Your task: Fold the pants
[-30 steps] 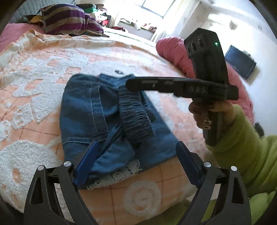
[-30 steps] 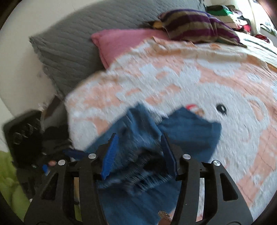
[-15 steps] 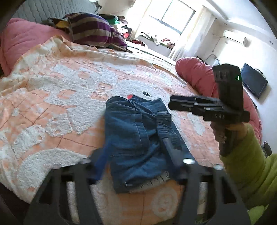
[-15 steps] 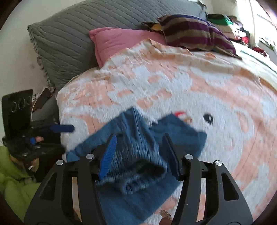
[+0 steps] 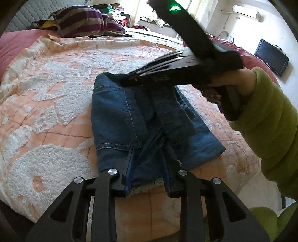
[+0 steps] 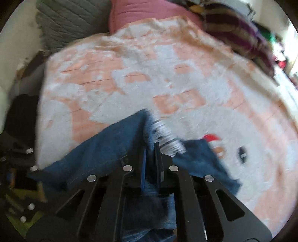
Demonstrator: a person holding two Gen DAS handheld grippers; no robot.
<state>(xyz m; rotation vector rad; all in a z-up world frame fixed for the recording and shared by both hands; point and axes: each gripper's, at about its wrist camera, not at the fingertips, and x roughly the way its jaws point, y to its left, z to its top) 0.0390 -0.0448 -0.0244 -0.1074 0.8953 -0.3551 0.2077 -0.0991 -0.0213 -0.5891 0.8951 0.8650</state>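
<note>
A peach-and-white blanket [image 5: 55,104] covers the bed ahead of both grippers, and a striped pillow [image 5: 83,20] lies at its far edge, well beyond the tools. In the right wrist view a grey quilted pillow [image 6: 69,20] and a pink pillow [image 6: 139,14] sit at the far end of the bed.

The pants [image 5: 145,119], folded blue denim, lie on the blanket directly in front of the left gripper [image 5: 148,165] and reach back under its fingers. That gripper's jaws stand partly apart, the two blue-edged fingers [image 5: 128,167] straddling a band of the near denim edge; whether they pinch the cloth or only rest against it cannot be told. White lace trim [image 5: 147,187] shows at the pants' near hem, between the finger bases.

The right gripper [image 6: 150,149] comes in from the right side of the left wrist view, angled down, its tips at the far edge of the pants. In its own blurred view its jaws are nearly together with only a narrow slot between them, and denim [image 6: 104,149] bunches around and under the fingers with a pale ribbed waistband [image 6: 165,135] just beyond the tips. It appears to have cloth between the fingers.

The right hand [image 5: 240,82] wraps the gripper's handle, with a green sleeve [image 5: 270,122] behind it.
</note>
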